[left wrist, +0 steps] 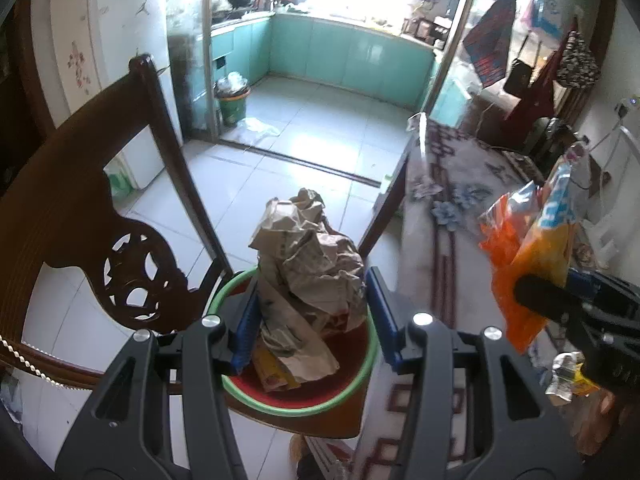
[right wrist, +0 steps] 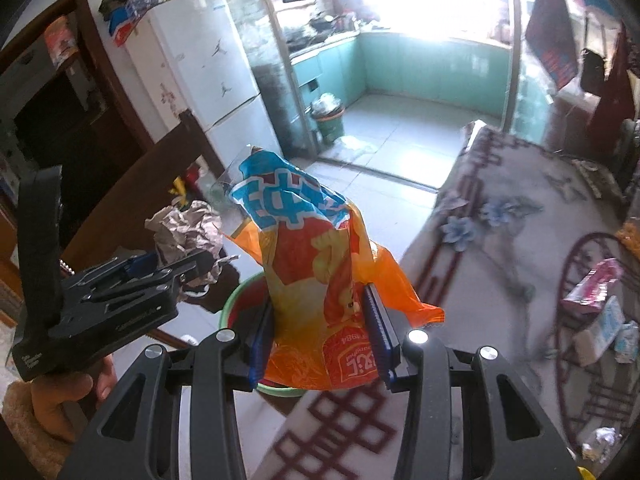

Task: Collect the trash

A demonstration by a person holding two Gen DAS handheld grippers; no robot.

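My left gripper (left wrist: pixel 310 316) is shut on a crumpled brown paper wad (left wrist: pixel 308 272), held above a red bin with a green rim (left wrist: pixel 362 390) that stands on a wooden chair. My right gripper (right wrist: pixel 324 328) is shut on an orange and blue snack bag (right wrist: pixel 312 264), also over the bin's green rim (right wrist: pixel 230 304). From the left wrist view the right gripper (left wrist: pixel 560 300) with the orange bag (left wrist: pixel 528 248) is at the right. The right wrist view shows the left gripper (right wrist: pixel 176 264) and the paper wad (right wrist: pixel 188 232) at the left, with a hand below it.
A dark carved chair back (left wrist: pixel 100 208) rises left of the bin. A table with a patterned cloth (right wrist: pixel 520 240) lies to the right, with packets and wrappers (right wrist: pixel 600 320) on it. A green bin (left wrist: pixel 232 106) stands in the kitchen doorway beside a white fridge (right wrist: pixel 208 80).
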